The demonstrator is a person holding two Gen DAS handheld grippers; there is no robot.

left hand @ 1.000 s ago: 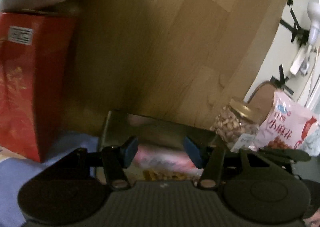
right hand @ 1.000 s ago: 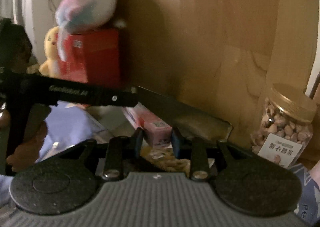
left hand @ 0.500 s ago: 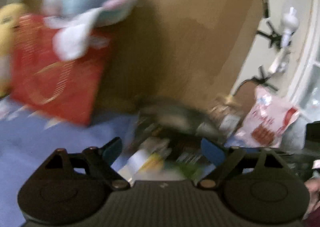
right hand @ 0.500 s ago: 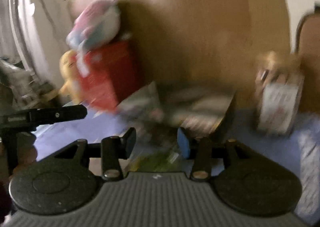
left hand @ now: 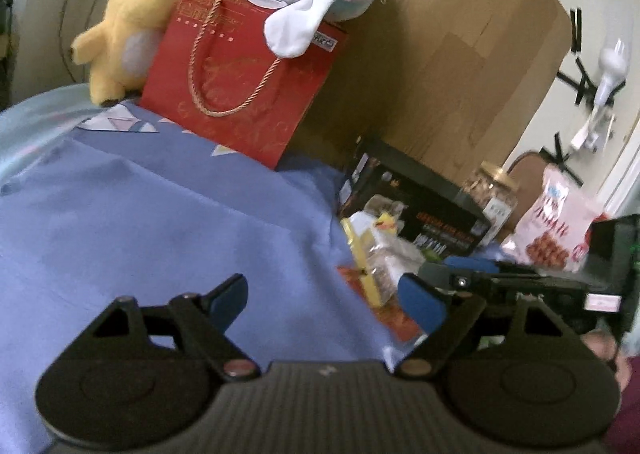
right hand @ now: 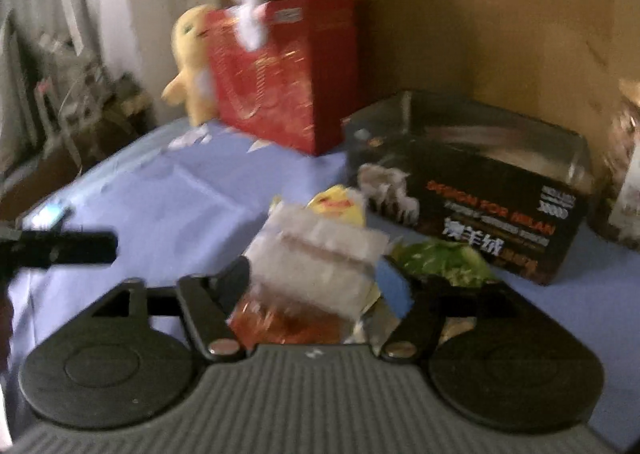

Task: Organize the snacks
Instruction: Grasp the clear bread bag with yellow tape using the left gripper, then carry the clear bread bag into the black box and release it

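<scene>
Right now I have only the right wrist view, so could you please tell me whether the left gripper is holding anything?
Observer: No. The left gripper is open, with only the blue cloth between its fingers.
Operator: Thank you. What is the blurred thing at my right edge, past the black box?
Observer: It is a nut jar with a gold lid, standing beside the black box.
Operator: Is there anything beyond it?
Observer: Yes, a pink snack bag stands upright on the far side of the jar.
</scene>
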